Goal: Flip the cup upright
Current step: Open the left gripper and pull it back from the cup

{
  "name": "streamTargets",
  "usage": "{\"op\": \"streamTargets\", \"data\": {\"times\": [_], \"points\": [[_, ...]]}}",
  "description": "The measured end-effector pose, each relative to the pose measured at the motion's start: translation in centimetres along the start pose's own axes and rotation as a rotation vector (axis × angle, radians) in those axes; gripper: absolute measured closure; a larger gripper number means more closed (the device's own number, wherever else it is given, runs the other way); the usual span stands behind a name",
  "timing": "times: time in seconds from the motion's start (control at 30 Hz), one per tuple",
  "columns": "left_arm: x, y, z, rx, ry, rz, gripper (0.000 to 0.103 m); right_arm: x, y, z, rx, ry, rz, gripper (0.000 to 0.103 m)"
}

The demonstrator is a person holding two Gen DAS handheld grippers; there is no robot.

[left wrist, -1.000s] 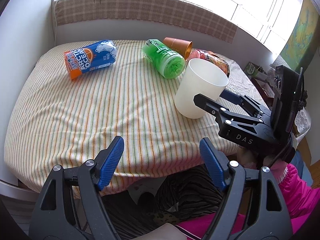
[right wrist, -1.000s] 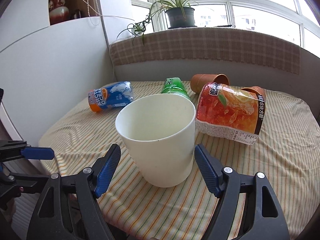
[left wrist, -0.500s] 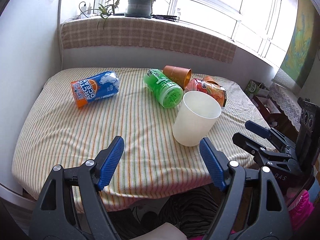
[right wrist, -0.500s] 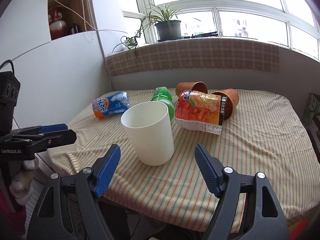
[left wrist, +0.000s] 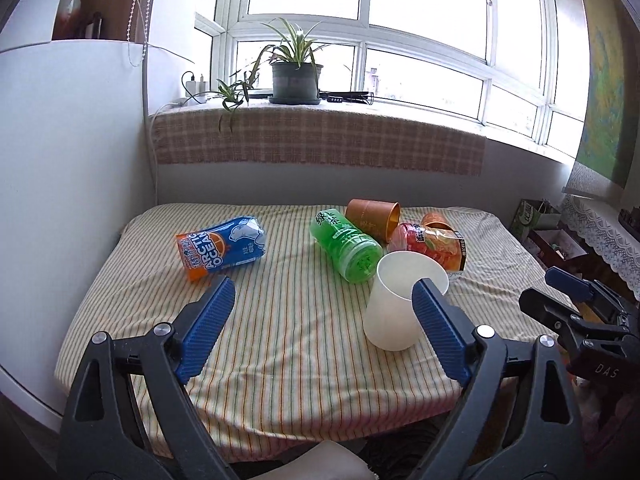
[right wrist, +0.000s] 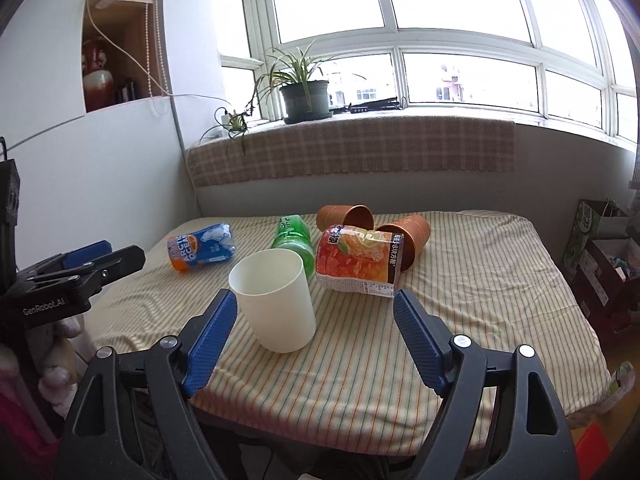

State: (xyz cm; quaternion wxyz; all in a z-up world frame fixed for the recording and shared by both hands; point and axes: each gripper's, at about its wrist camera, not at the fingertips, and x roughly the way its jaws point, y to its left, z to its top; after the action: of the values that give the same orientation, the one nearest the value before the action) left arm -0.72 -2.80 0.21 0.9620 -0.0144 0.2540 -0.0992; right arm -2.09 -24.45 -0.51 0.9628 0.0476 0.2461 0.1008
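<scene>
1. Your left gripper (left wrist: 322,322) is spread wide and holds nothing; only striped cloth lies between its two blue pads (left wrist: 208,324).
2. Your right gripper (right wrist: 314,336) is just as wide and just as empty, with its two blue pads (right wrist: 210,338) well apart from each other.
3. One white cup (right wrist: 274,298) stands upright, mouth up, on the striped tablecloth (right wrist: 460,280). From the right wrist it sits just ahead of the left finger, toward the inner side of the gap, touching neither pad. From the left wrist the same white cup (left wrist: 404,300) shows partly behind the right finger.
4. Past the cup you have three printed cups lying on their sides: one green cup (left wrist: 346,244), one red-orange fruit-print cup (right wrist: 360,264), and one blue-and-orange "Arctic Ocean" cup (left wrist: 222,246), which lies beyond your left gripper's left finger.
5. Behind those lie two brown paper cups, also on their sides: one (right wrist: 346,218) beyond the green cup, the other (right wrist: 408,238) tucked against the far side of the fruit-print cup.
6. Each gripper shows in the other's view, out at the edge beyond the outer finger and off the table's near side.
7. Farthest out, one potted plant (right wrist: 306,94) stands on the windowsill above a checked cloth (right wrist: 360,152).
</scene>
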Motion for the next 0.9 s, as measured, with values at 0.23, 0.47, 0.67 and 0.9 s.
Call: {"op": "streamTargets", "data": {"times": [0.23,0.47,0.67,0.9], "points": [[-0.9,-0.2,-0.1,0.02,-0.062,0.054,0.002,-0.1,0.6,-0.1,-0.023,-0.016,-0.04,0.022],[-1.0,-0.3,-0.2,0.027,-0.062,0.074,0.001,-0.1,1.2,-0.1,-0.038,-0.03,-0.056,0.022],[-0.8,-0.2,-0.2,0.023,-0.057,0.081,0.001,0.0,1.0,-0.1,-0.02,-0.025,-0.063,0.021],[-0.6,-0.3,-0.3,0.02,-0.05,0.084,0.001,0.1,0.8,0.0,-0.016,-0.026,-0.069,0.021]]}}
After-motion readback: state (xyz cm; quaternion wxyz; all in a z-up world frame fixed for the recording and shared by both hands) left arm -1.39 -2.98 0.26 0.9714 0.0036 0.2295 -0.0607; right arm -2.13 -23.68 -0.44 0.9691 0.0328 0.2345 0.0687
